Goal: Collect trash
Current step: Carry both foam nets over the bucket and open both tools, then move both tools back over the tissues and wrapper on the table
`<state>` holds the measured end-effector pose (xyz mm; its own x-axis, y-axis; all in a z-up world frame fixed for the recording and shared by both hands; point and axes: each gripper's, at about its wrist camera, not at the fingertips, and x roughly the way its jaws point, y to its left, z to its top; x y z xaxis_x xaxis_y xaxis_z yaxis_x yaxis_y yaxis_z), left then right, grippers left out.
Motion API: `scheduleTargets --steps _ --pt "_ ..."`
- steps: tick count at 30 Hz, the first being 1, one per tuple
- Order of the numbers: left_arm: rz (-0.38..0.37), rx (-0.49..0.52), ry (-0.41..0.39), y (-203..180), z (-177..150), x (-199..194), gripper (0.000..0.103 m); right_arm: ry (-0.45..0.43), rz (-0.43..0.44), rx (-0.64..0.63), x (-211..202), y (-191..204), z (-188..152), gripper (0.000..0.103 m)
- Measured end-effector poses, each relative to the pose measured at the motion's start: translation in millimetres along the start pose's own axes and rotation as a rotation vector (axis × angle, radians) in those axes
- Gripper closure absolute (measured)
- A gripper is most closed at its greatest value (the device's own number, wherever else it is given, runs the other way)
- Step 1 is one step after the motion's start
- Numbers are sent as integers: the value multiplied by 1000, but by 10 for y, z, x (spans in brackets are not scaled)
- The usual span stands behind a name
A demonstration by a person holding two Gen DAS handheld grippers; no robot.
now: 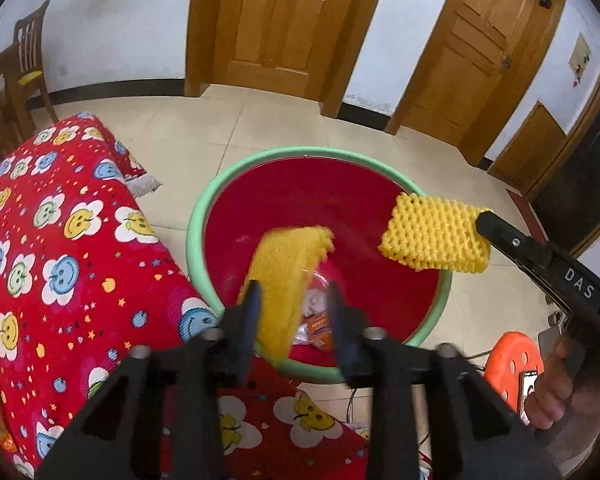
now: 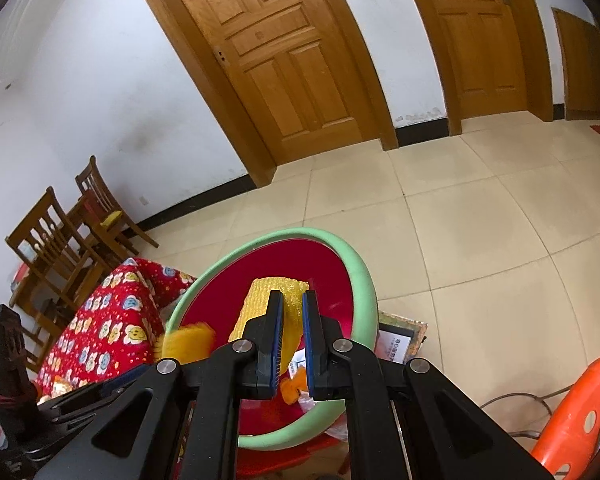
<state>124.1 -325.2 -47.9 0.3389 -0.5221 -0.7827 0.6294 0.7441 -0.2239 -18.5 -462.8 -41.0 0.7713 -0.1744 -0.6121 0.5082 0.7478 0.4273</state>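
Red smiley cloth [image 1: 60,240] covers table at far left; its edge sits just beside basin.

My left claw [image 1: 296,312] spread wide; blurred yellow foam net [image 1: 288,280] between fingers looks loose, likely dropping into basin [image 1: 196,216] holding trash: wrappers [image 1: 320,330] at bottom.

My right claw [image 2: 292,336] clenched on second foam net [image 1: 436,236], held over basin's right rim, ready for release.

Open tiled floor [image 2: 460,220] beyond; orange stool [image 1: 514,356] close at right.
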Motion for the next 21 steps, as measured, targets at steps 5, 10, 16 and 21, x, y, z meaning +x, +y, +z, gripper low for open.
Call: scheduleTargets --steps 5,10,16,21 --pt "14 -9 -2 32 -17 -33 57 0 -2 1 10 -13 5 94" --pt "42 -23 -20 78 -23 -91 45 9 0 -5 64 1 10 93" --pt "66 -51 -30 145 -61 -189 39 32 0 -8 140 22 19 82" --pt "72 -68 -46 213 -86 -313 38 21 18 7 102 29 6 66"
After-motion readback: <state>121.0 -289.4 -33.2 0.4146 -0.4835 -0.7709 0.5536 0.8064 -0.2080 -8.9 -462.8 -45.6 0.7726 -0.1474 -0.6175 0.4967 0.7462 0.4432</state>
